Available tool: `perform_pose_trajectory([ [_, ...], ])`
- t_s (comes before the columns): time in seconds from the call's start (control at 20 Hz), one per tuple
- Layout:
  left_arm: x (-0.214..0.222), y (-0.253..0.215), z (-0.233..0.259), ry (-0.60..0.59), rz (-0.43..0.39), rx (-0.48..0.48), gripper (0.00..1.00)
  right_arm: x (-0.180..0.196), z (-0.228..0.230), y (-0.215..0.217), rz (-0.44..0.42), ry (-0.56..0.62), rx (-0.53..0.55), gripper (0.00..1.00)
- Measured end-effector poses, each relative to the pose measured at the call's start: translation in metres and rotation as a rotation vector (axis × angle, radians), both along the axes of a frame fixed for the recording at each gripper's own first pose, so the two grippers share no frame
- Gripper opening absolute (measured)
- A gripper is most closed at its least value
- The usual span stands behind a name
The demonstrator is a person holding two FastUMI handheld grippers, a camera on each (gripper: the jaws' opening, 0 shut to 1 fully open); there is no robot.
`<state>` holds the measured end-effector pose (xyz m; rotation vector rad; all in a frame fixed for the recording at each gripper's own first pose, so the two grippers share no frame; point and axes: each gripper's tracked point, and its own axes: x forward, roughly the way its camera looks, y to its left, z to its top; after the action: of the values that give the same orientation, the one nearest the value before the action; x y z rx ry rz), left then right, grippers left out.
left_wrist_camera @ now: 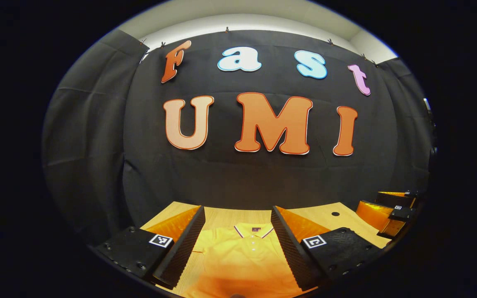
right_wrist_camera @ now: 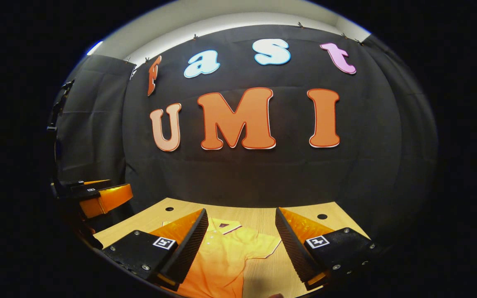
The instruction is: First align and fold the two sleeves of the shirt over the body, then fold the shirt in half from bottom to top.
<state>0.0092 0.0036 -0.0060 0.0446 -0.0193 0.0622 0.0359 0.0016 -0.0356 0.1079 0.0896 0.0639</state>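
On the wooden counter (left_wrist_camera: 226,216), below and ahead of both tongs, a yellow polo shirt (left_wrist_camera: 242,256) is laid flat with its collar (left_wrist_camera: 254,230) toward the black cloth wall and its hem toward the person holding the tools. Its long axis therefore runs away from the cameras, from near edge to far edge. In the left gripper view, the left tongs (left_wrist_camera: 236,248) are held wide apart above the cloth, with the collar and button placket framed almost centrally between the two fingers; nothing is gripped. In the right gripper view, the right tongs (right_wrist_camera: 242,250) are likewise spread wide and empty, and the shirt is seen shifted toward the left finger, so that one short sleeve (right_wrist_camera: 263,245) is spread outward on the counter in the gap between the fingers. The other tool is seen at the far side edge of each view, well apart and raised.

No sleeve appears to have been folded yet, so the task is judged to be at its start. The spread sleeve is judged nearer to the right tongs, and it lies across the shirt's long axis; a fold would have to carry it inward toward the placket. The opposite sleeve is partly hidden behind the left finger in the left gripper view.
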Motion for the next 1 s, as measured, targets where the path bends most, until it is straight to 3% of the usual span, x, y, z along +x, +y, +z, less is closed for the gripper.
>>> perform_pose_trajectory([
  [0.35,0.0,0.01,-0.007,0.017,0.052,0.03,0.98,0.038,-0.045,-0.02,-0.021,0.137,-0.027,0.98],
  [1.0,-0.007,0.036,-0.037,0.106,0.183,0.034,0.98,0.107,-0.14,-0.02,0.042,0.443,0.004,0.96],
])
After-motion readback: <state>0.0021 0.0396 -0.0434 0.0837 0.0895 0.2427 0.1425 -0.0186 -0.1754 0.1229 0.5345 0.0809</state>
